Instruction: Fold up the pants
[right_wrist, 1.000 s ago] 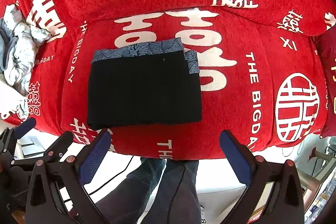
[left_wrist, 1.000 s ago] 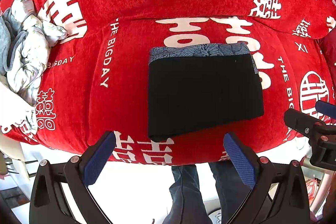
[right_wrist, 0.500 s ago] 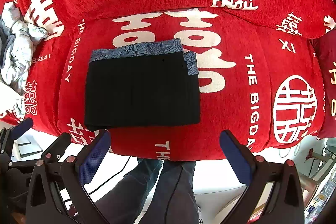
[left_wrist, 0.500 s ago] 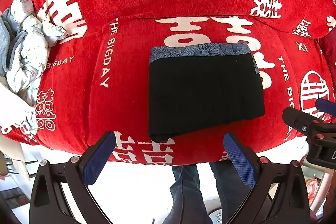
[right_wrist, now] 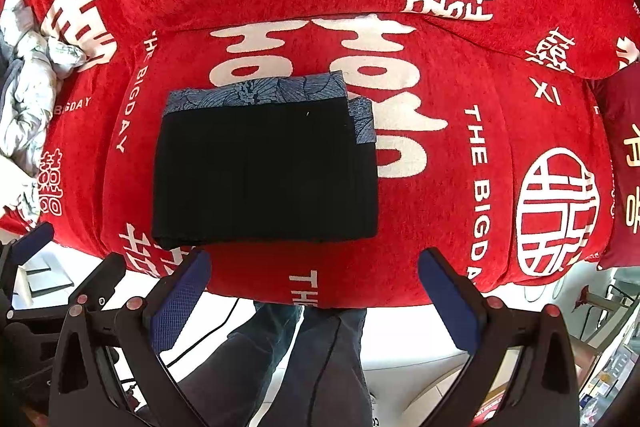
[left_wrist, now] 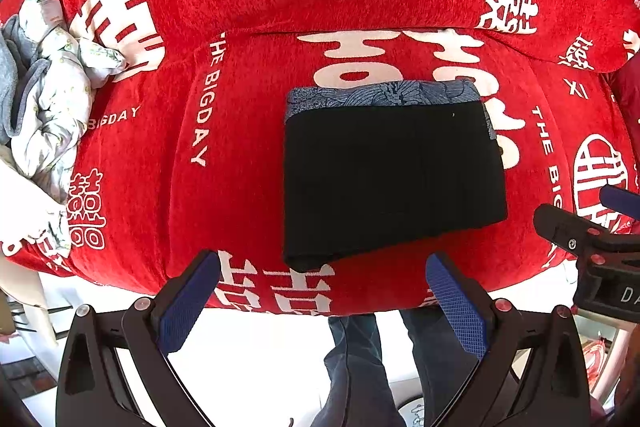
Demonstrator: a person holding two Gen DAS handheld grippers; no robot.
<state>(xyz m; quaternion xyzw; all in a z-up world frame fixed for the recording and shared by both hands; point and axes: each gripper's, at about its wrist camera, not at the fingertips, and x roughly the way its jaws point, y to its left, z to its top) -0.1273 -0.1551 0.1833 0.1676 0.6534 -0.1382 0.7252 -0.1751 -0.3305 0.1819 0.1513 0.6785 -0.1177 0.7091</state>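
The black pants lie folded into a neat rectangle on the red sofa seat, with a blue patterned waistband along the far edge. They also show in the right wrist view. My left gripper is open and empty, held back from the seat's front edge, just below the pants' near edge. My right gripper is open and empty too, below and to the right of the pants. Neither touches the fabric. The right gripper shows at the right edge of the left wrist view.
The sofa has a red cover with white lettering. A crumpled pile of grey and white clothes lies at the left end of the seat. The person's legs in dark jeans stand in front of the sofa.
Almost nothing has changed. The right wrist view has shifted slightly, so the pants sit a little further left in it. Both grippers stay open and the pants lie still.
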